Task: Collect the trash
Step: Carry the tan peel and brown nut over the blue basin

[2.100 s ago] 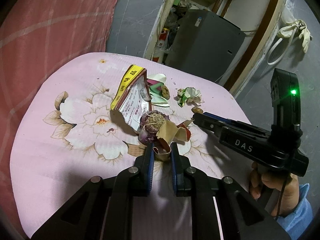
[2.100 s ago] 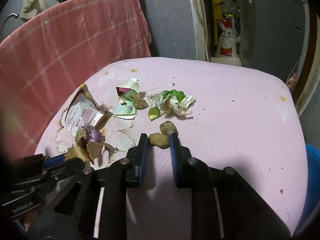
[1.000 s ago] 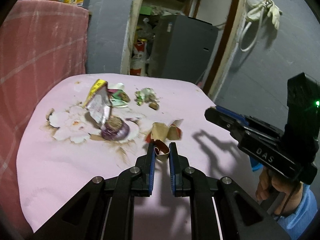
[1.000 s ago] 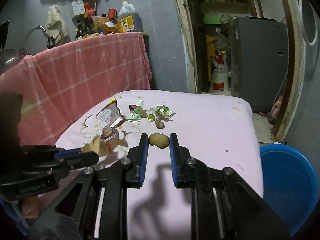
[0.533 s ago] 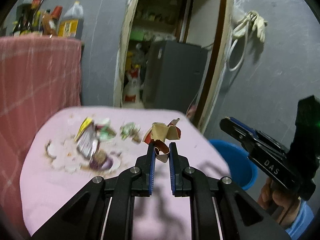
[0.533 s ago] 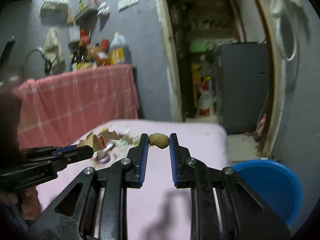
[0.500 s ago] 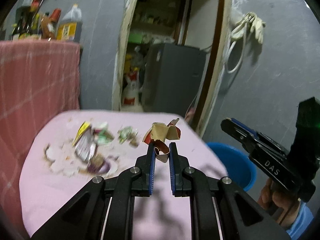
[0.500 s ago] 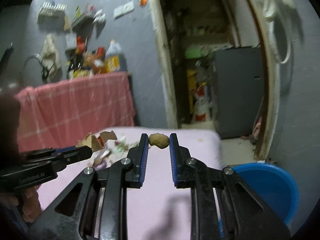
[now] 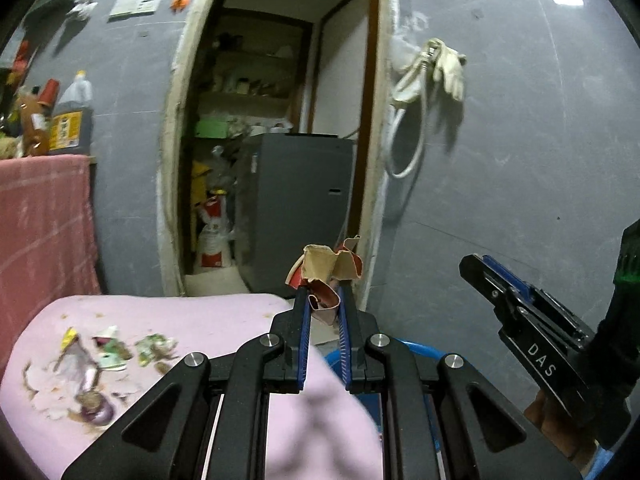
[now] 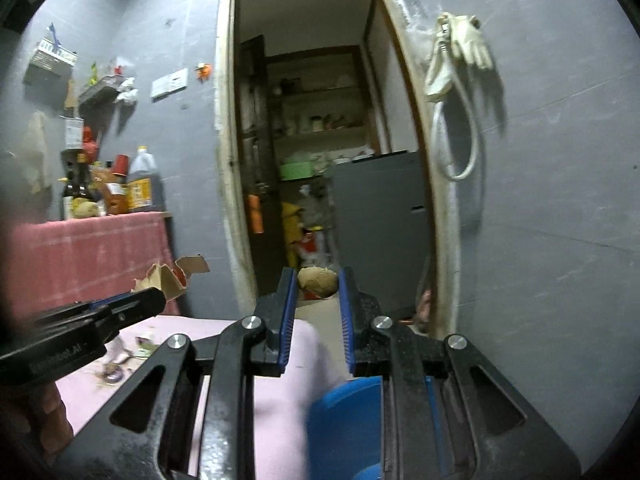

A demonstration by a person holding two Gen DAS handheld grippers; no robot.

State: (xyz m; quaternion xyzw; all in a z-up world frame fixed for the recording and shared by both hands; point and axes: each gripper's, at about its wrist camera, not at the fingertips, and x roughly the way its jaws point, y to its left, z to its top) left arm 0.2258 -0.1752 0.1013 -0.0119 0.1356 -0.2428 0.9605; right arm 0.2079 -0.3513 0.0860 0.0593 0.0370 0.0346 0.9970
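The desk (image 9: 172,316) has a pink cloth with a flower print on it. Behind it is a grey wall with an open doorway (image 9: 276,80). Through the doorway there are shelves and one dark grey fridge (image 9: 300,208). A second desk with a red checked cloth (image 10: 88,256) stands at the left, and bottles and one big jug (image 10: 144,184) sit on top of it. A white glove and a looped hose (image 10: 460,60) hang on the wall right of the doorway. One blue tub (image 10: 348,420) sits low on the floor, just beside the pink desk's edge.

There are two tools. The left tool (image 9: 323,312) is nearly closed, and it pinches one crumpled bit of brown and red paper (image 9: 326,270). The paper is torn and folded, tan on one side and red on the other. It is up in the air, in front of the doorway and off the desk. The right tool (image 10: 318,286) is also nearly closed, and it grips one small brown lump (image 10: 317,279), round and rough like a little potato. The lump is up in the air too, in front of the doorway.

More trash lies on the pink desk at the left: one wrapper with a yellow edge (image 9: 72,344), some crumpled white and green paper (image 9: 154,346), and one purple onion (image 9: 96,410). The picture is blurry there, so I cannot count the small bits.
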